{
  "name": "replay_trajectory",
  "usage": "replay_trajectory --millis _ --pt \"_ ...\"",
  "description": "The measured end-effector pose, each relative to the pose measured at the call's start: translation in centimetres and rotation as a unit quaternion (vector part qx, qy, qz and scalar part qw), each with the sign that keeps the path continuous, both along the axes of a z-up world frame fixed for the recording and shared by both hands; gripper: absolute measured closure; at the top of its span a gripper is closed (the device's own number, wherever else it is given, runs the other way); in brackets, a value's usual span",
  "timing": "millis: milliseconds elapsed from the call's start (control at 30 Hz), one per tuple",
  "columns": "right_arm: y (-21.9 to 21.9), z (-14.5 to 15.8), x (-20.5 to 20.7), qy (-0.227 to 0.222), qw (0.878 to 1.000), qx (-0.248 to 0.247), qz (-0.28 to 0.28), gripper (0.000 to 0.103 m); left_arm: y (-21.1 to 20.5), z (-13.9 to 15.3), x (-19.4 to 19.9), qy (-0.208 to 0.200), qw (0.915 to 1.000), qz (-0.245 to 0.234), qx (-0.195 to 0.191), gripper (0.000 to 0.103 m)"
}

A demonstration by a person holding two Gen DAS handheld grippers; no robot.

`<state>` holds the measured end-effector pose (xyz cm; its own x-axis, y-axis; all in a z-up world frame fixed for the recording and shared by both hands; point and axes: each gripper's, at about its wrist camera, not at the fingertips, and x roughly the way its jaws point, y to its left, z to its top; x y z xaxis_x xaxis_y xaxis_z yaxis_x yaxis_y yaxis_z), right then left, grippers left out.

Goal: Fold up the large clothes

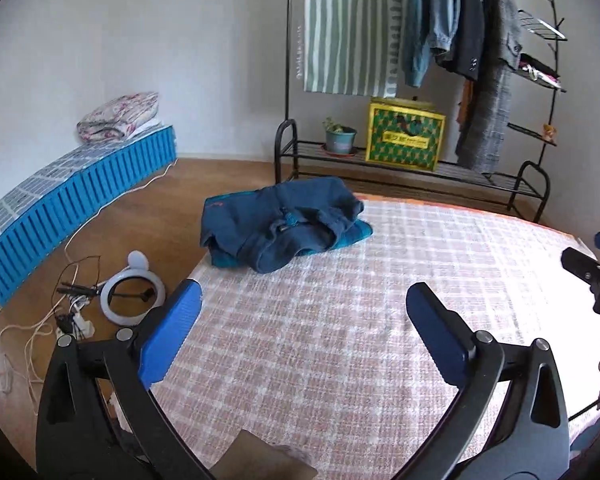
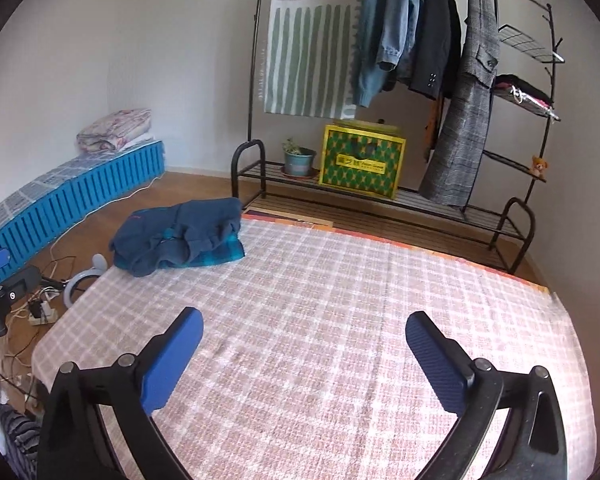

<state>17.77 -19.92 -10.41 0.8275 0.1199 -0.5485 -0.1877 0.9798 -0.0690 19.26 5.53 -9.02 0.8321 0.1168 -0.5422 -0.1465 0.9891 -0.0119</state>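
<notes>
Both the left tongs (image 1: 304, 308) and right tongs (image 2: 304, 332) gape wide, empty, above the blanket (image 2: 340, 320); folded clothes (image 1: 280, 224) sit ahead-left, seemingly set aside.

White walls (image 1: 160, 40), wooden floor (image 1: 160, 192), black clothes rack (image 2: 496, 208), checked mat (image 2: 340, 320)

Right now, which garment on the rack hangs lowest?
The grey checked long coat, at the right end of the clothes rack. Its hem nearly reaches the bottom shelf; the denim jackets and black blazer end higher.
</notes>
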Motion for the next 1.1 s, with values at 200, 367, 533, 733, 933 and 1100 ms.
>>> replay_trajectory --millis 200,367,533,733,933,1100 --pt "0.5 -0.5 0.2 0.001 1.000 -0.010 -0.004 0.000 -0.1 -0.5 0.2 0.002 0.9998 0.015 0.015 0.000" --pt "0.7 -0.9 0.2 0.006 1.000 -0.012 0.001 0.000 -0.6 -1.0 0.3 0.012 0.9997 -0.003 0.020 0.000" --pt "0.7 -1.1 0.2 0.006 1.000 -0.013 0.000 0.000 -0.6 -0.9 0.4 0.013 0.9998 -0.008 0.014 0.000" --pt "0.8 -1.2 0.2 0.006 1.000 -0.013 0.002 0.000 -0.6 -0.7 0.2 0.009 0.9999 -0.006 0.012 0.000" --pt "1.0 -1.2 0.2 0.008 1.000 -0.013 0.002 0.000 -0.7 -0.6 0.3 0.008 0.9999 -0.009 0.012 0.000" --pt "1.0 -1.3 0.2 0.007 1.000 -0.012 0.002 0.000 -1.0 -0.3 0.2 0.007 0.9999 -0.009 0.012 0.000"
